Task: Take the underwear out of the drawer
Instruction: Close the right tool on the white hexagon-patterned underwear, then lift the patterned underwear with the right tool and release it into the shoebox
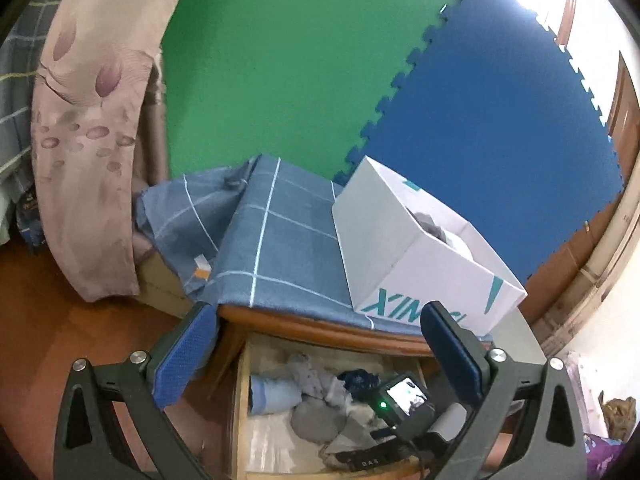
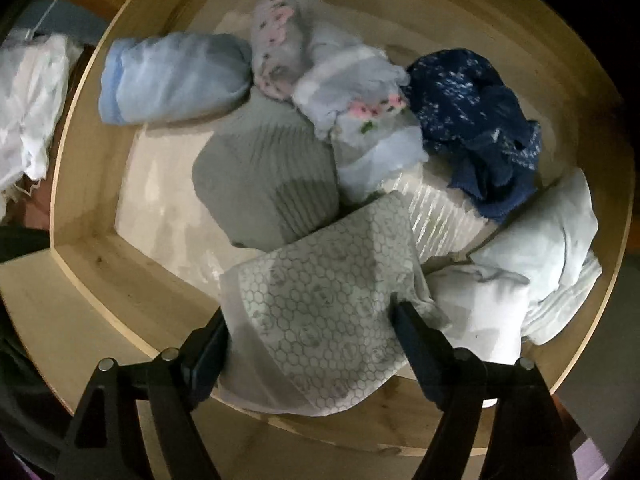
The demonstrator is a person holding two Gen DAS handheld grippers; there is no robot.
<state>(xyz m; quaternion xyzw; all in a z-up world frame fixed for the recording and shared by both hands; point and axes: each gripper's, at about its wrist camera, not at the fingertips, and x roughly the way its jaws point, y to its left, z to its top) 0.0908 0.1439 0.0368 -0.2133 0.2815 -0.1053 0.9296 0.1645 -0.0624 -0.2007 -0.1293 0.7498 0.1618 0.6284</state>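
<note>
The wooden drawer point(image 2: 80, 208) stands pulled out and holds several folded underwear pieces: a light blue roll point(image 2: 172, 80), a grey ribbed one point(image 2: 264, 184), a navy speckled one point(image 2: 472, 120) and a white honeycomb-patterned one point(image 2: 320, 300) at the near wall. My right gripper point(image 2: 310, 338) points straight down into the drawer. Its jaws stand wide on either side of the honeycomb piece, which lies between them. My left gripper point(image 1: 320, 312) hovers open over the drawer point(image 1: 240, 400) with nothing between its fingers. In the left wrist view the right gripper's camera body point(image 1: 404, 400) sits above the clothes.
A white cardboard box point(image 1: 400, 264) rests on the cabinet top, on a blue checked cloth point(image 1: 280, 248). A floral curtain point(image 1: 88, 140) hangs at the left over the wooden floor point(image 1: 60, 328). Green and blue foam mats point(image 1: 480, 120) cover the wall behind.
</note>
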